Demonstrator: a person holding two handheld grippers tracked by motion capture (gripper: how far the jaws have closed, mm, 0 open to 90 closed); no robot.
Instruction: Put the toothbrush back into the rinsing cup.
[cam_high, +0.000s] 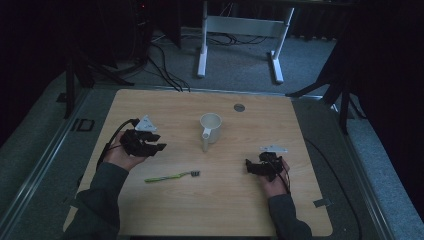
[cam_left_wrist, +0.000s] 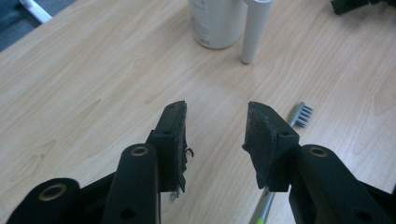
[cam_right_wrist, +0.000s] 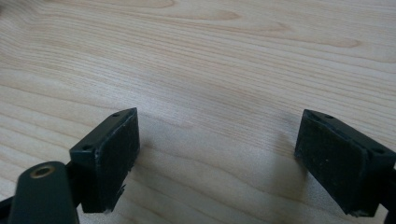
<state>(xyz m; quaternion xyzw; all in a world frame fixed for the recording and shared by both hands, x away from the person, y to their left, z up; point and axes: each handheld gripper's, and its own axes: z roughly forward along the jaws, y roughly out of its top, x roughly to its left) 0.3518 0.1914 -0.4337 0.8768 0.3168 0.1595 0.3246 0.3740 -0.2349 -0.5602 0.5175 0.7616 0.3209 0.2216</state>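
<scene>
A white mug (cam_high: 210, 127) stands upright near the middle of the wooden table (cam_high: 225, 200), its handle toward the person. A toothbrush (cam_high: 172, 175) with a green handle and grey head lies flat in front of it, to the left. My left gripper (cam_high: 159, 142) hovers left of the mug, just behind the toothbrush. In the left gripper view its jaws are open (cam_left_wrist: 217, 109) with nothing between them; the mug (cam_left_wrist: 217, 23) is ahead and the brush head (cam_left_wrist: 302, 114) lies beside the right jaw. My right gripper (cam_high: 248, 165) sits right of the toothbrush, jaws wide open (cam_right_wrist: 219, 116) over bare wood.
A round grey grommet (cam_high: 239, 107) is set in the table behind the mug. A piece of tape (cam_high: 321, 202) lies near the front right corner. Beyond the far edge stand a white desk frame (cam_high: 240, 30), dark stands and floor cables.
</scene>
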